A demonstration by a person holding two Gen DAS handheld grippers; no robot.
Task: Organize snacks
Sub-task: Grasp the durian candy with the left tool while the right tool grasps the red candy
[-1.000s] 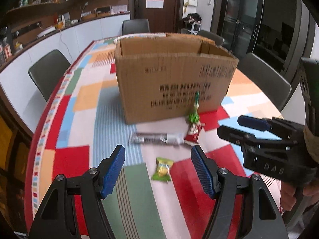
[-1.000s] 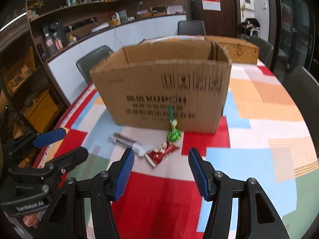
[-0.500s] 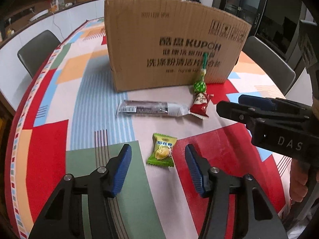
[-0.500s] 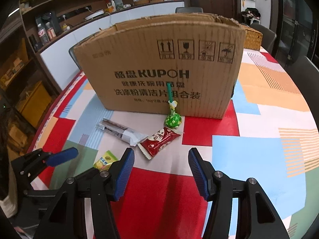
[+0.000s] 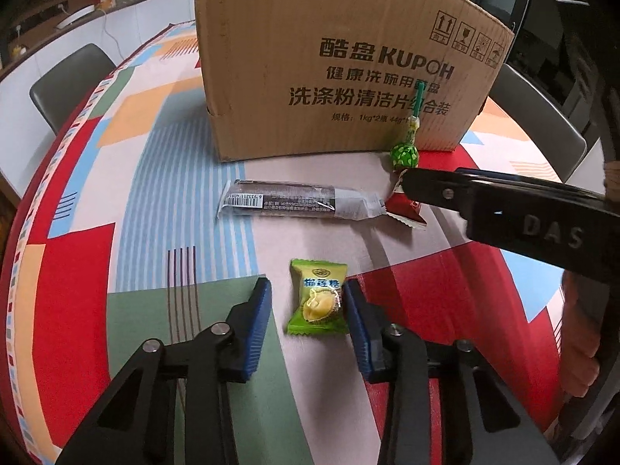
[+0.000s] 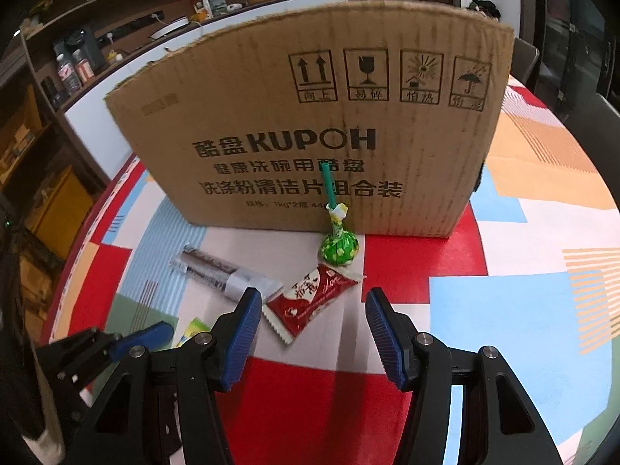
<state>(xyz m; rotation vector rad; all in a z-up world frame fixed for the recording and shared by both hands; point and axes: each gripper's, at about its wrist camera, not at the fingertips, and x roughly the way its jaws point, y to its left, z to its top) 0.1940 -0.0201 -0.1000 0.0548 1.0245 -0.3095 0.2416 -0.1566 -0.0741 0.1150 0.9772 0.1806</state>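
Before the cardboard box [image 5: 341, 66], in the left wrist view, a green durian candy [image 5: 318, 297] lies flat on the patchwork-patterned bench [image 5: 155, 201], between the blue ribbed pads of the left tongs [image 5: 307, 312], which are released; its crinkled wrapper looks to touch the right pad. Nearer the box lies a long dark foil bar [image 5: 296, 204], barcode end away from a red sachet [image 5: 405, 209]. The black right tongs [image 5: 484, 201] cross over the sachet and hide part of it. A green lollipop [image 5: 404, 153] leans against the box.

Before the same box, in the right wrist view, the right tongs [image 6: 310, 323] are released around the near end of the glossy red sachet [image 6: 310, 298]. The lollipop [image 6: 338, 247] props its stick on the corrugated wall. The left tongs [image 6: 128, 343] cover most of the candy [image 6: 192, 329].
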